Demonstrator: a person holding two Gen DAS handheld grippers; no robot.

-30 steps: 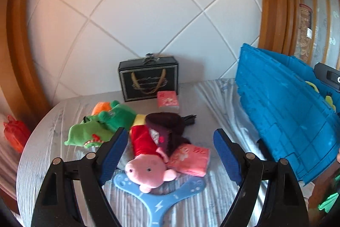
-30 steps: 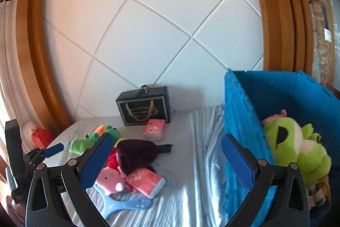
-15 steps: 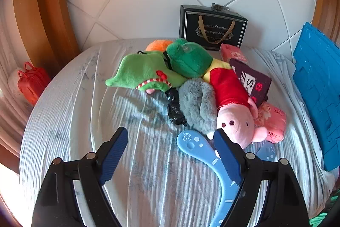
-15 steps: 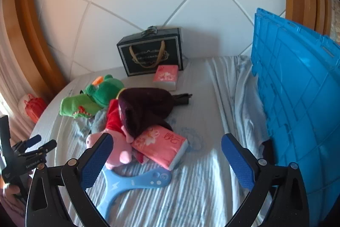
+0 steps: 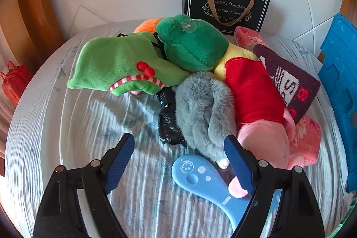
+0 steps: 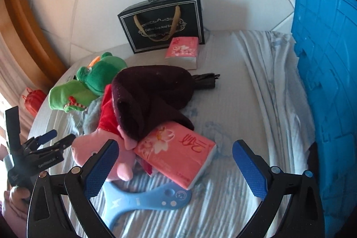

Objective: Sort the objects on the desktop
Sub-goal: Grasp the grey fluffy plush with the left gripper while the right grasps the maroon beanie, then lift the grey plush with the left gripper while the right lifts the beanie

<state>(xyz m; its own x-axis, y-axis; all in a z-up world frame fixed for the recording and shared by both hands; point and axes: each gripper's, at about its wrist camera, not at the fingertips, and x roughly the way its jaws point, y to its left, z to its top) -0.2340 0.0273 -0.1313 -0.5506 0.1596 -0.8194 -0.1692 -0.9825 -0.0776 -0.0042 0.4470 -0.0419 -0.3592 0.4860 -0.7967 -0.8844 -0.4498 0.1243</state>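
Both tools stood wide with nothing between their pads. The left gripper hung over the striped cloth at the near edge of the toy pile — its right finger just in front of the grey plush and the pink pig, its left finger over bare cloth. A blue boomerang lay flat under the pig's snout, reaching in between the fingers. Behind were a green crocodile, a darker green frog and a maroon sock.

The right gripper hovered over a pink tissue pack, which leaned against the pig under a dark maroon cloth. A second tissue pack sat against the black gift bag at the wall. The blue crate stood at the right — well apart from the pile.
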